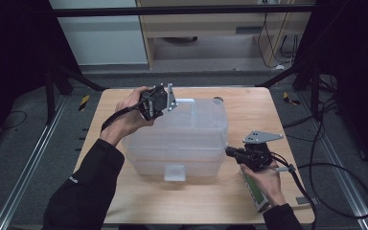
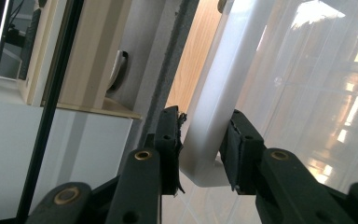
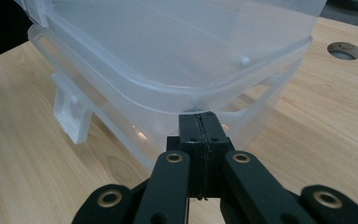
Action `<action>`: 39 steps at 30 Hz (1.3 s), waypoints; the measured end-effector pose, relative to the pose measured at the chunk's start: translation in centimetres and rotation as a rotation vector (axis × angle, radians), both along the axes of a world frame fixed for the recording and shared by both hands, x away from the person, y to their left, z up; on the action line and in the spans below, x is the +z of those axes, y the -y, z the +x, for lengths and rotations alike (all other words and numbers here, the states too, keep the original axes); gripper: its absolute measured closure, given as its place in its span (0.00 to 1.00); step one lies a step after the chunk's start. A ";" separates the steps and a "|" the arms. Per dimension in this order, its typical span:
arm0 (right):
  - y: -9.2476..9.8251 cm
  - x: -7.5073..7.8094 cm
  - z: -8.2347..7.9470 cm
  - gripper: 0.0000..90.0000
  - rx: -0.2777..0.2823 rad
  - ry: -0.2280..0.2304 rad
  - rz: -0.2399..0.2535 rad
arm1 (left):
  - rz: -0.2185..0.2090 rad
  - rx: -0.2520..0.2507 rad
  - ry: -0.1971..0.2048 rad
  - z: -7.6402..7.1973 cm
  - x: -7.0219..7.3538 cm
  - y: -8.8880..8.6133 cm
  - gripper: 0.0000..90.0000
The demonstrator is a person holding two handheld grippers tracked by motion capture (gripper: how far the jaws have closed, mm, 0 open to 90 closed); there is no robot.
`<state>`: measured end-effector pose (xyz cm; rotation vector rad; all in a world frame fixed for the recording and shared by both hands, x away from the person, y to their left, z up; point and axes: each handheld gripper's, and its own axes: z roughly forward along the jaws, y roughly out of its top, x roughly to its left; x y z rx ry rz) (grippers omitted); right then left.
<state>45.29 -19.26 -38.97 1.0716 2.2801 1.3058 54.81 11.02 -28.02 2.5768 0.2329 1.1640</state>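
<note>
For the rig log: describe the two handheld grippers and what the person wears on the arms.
Both the left gripper and the right gripper are black, with two flat black jaws on linkage arms with brass-coloured pivot pins. Each carries a grey three-cornered plate on top and trails a black cable. The person wears dark long sleeves; the left sleeve bears a small white marking, too small to read.

So that's two clear plastic tubs (image 1: 182, 143) nested together, two grippers, left (image 1: 159, 103) and right (image 1: 234, 153), and one green-and-white box (image 1: 255, 194) on the table.
</note>
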 end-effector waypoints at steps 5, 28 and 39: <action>0.0 0.0 0.0 1.00 0.001 -0.002 -0.002 | -0.006 -0.011 0.005 -0.2 0.1 -0.2 0.71; 0.0 0.0 0.0 1.00 0.002 0.000 -0.001 | -0.163 0.026 0.011 -3.4 2.4 -5.0 0.66; 0.0 0.0 0.0 1.00 -0.001 0.000 -0.006 | -0.357 0.132 0.012 -3.9 1.8 -8.7 0.77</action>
